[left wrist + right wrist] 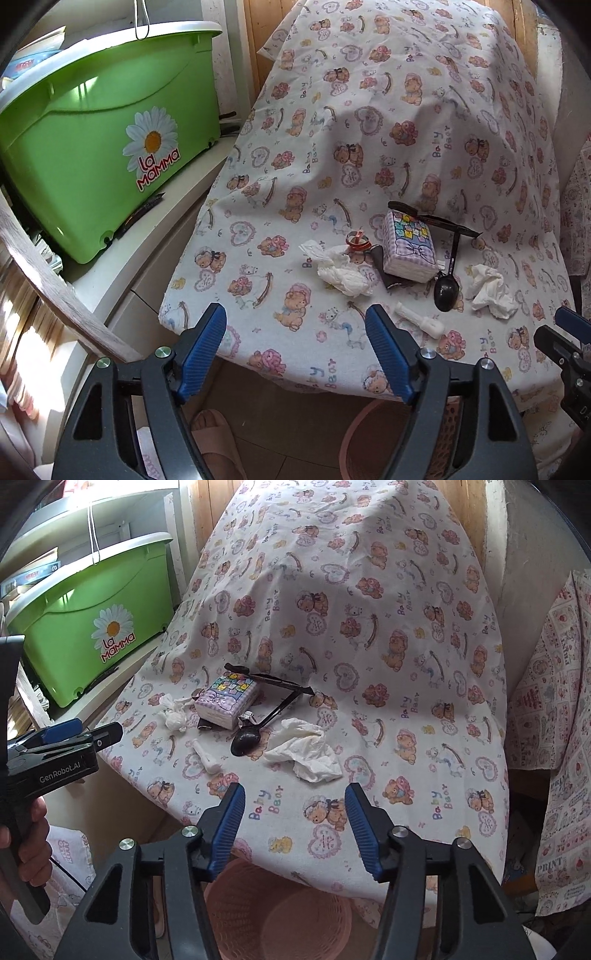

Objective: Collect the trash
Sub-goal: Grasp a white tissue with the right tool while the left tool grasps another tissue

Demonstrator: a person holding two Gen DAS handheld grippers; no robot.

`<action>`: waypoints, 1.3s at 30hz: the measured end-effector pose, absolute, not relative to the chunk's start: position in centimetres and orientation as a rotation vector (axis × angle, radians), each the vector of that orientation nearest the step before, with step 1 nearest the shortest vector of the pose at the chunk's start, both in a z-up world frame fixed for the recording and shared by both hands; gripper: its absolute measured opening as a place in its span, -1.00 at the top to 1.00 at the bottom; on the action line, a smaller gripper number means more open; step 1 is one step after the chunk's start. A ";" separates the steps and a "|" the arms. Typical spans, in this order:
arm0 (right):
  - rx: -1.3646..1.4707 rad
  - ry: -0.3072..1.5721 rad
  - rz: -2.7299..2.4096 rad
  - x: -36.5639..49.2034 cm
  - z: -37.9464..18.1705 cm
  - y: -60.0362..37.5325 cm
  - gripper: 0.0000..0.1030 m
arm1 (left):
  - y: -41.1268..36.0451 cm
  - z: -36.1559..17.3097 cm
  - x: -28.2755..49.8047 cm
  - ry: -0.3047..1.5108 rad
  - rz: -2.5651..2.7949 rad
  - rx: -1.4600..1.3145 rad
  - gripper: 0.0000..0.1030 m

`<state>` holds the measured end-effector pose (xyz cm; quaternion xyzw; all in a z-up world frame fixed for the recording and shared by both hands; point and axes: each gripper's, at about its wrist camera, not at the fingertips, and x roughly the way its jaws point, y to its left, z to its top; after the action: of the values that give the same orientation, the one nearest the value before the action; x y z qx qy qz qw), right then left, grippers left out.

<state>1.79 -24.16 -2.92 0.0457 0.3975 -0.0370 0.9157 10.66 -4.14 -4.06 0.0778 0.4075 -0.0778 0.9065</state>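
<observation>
On a table under a bear-print cloth [369, 110] lie two crumpled white tissues [340, 269] [491, 291]. In the right wrist view the larger tissue [306, 753] is just beyond my right gripper [295, 792], and the smaller one [175, 716] is further left. A small white tube [419, 319] [207, 757], a black spoon [447, 291] [245, 742], a red ring [357, 240] and a tissue pack [408, 247] [227, 701] lie among them. My left gripper [295, 314] hovers open at the table's near edge, nothing between its fingers. The right gripper is open and empty too.
A pink mesh basket [273, 915] stands on the floor under the table's near edge. A green lidded box [92, 147] [85, 627] sits on a white cabinet to the left. A patterned cloth [554, 738] hangs at right. A slipper [210, 435] lies on the floor.
</observation>
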 end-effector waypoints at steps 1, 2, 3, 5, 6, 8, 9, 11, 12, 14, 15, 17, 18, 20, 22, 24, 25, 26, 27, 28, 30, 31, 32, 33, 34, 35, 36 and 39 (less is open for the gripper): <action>0.086 0.836 -0.062 2.5 -3.0 -24.2 0.00 | -4.3 -4.1 11.3 0.845 -0.164 0.171 -0.47; 0.065 0.843 -0.061 3.2 -3.1 -24.2 0.01 | -4.3 -4.1 11.9 0.852 -0.166 0.178 -0.47; 0.037 0.840 -0.071 3.8 -3.2 -24.2 0.01 | -4.3 -4.3 12.6 0.866 -0.174 0.176 -0.47; 0.006 0.846 -0.078 5.1 -3.6 -24.5 0.01 | -4.2 -5.0 13.9 0.918 -0.211 0.153 -0.45; 0.013 0.864 -0.064 5.8 -4.0 -24.9 -0.12 | -4.3 -5.6 14.6 0.972 -0.255 0.129 -0.42; 0.058 0.898 -0.045 7.1 -5.0 -25.8 -0.56 | -3.8 -6.5 15.1 1.029 -0.285 0.065 -0.22; 0.079 0.897 -0.060 7.4 -5.5 -26.4 -0.65 | -3.6 -6.8 15.2 1.043 -0.276 0.045 -0.21; 0.091 0.902 -0.091 8.1 -6.4 -27.0 -0.65 | -3.3 -7.1 15.3 1.049 -0.264 0.009 -0.21; 0.095 0.909 -0.098 8.6 -6.8 -27.1 -0.65 | -3.2 -7.1 15.4 1.047 -0.254 -0.002 -0.21; 0.105 0.915 -0.092 9.4 -7.3 -27.1 -0.65 | -3.3 -7.4 16.0 1.043 -0.230 -0.007 -0.21; 0.101 0.919 -0.084 9.8 -7.5 -27.0 -0.63 | -3.2 -7.5 16.4 1.044 -0.220 -0.012 -0.21; 0.078 0.927 -0.079 10.4 -7.9 -26.6 -0.30 | -3.1 -7.8 17.2 1.045 -0.204 -0.038 -0.22; 0.075 0.936 -0.076 10.7 -8.2 -26.3 -0.03 | -3.1 -7.9 17.5 1.045 -0.195 -0.046 -0.24; 0.095 0.934 -0.082 10.9 -8.5 -26.3 0.21 | -3.3 -8.1 17.9 1.041 -0.181 -0.032 -0.24; 0.109 0.928 -0.078 11.1 -8.5 -26.2 0.53 | -3.8 -8.3 18.2 1.037 -0.181 -0.012 -0.24; 0.156 0.911 -0.096 10.9 -8.5 -26.4 0.87 | -4.5 -8.5 18.4 1.034 -0.203 -0.006 -0.24; 0.176 0.900 -0.109 10.8 -8.3 -26.6 0.87 | -4.8 -8.5 18.4 1.029 -0.218 -0.006 -0.24; 0.189 0.897 -0.102 10.7 -8.1 -26.8 0.87 | -5.2 -8.5 18.4 1.022 -0.234 -0.003 -0.24; 0.198 0.894 -0.092 10.5 -7.9 -27.0 0.88 | -5.5 -8.7 18.7 1.018 -0.247 0.007 -0.24; 0.207 0.888 -0.082 10.3 -7.6 -27.1 0.88 | -5.9 -8.8 18.8 1.017 -0.251 0.020 -0.24; 0.218 0.873 -0.071 10.0 -7.1 -27.3 0.88 | -6.4 -9.3 19.0 1.026 -0.248 0.030 -0.14; 0.220 0.873 -0.065 9.9 -6.9 -27.4 0.88 | -6.5 -9.7 19.3 1.034 -0.252 0.026 -0.03; 0.221 0.873 -0.059 9.7 -6.7 -27.6 0.88 | -6.7 -9.8 19.4 1.038 -0.261 0.018 0.02; 0.221 0.871 -0.057 9.5 -6.5 -27.7 0.88 | -6.8 -9.7 19.3 1.022 -0.256 0.025 0.07; 0.220 0.868 -0.058 9.4 -6.3 -27.8 0.88 | -7.0 -9.7 19.4 1.019 -0.260 0.034 0.20; 0.219 0.865 -0.059 9.3 -6.2 -27.9 0.88 | -7.4 -9.8 19.5 1.019 -0.273 0.045 0.32; 0.218 0.861 -0.060 9.1 -6.1 -28.0 0.88 | -7.6 -9.8 19.5 1.017 -0.281 0.056 0.38; 0.217 0.841 -0.072 8.5 -5.6 -28.7 0.88 | -8.4 -9.6 19.1 0.990 -0.269 0.107 0.45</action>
<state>8.46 -28.68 -5.62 0.1051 0.4072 -0.0347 0.9066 19.08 -8.40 -9.62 0.0510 0.4733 -0.1288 0.8700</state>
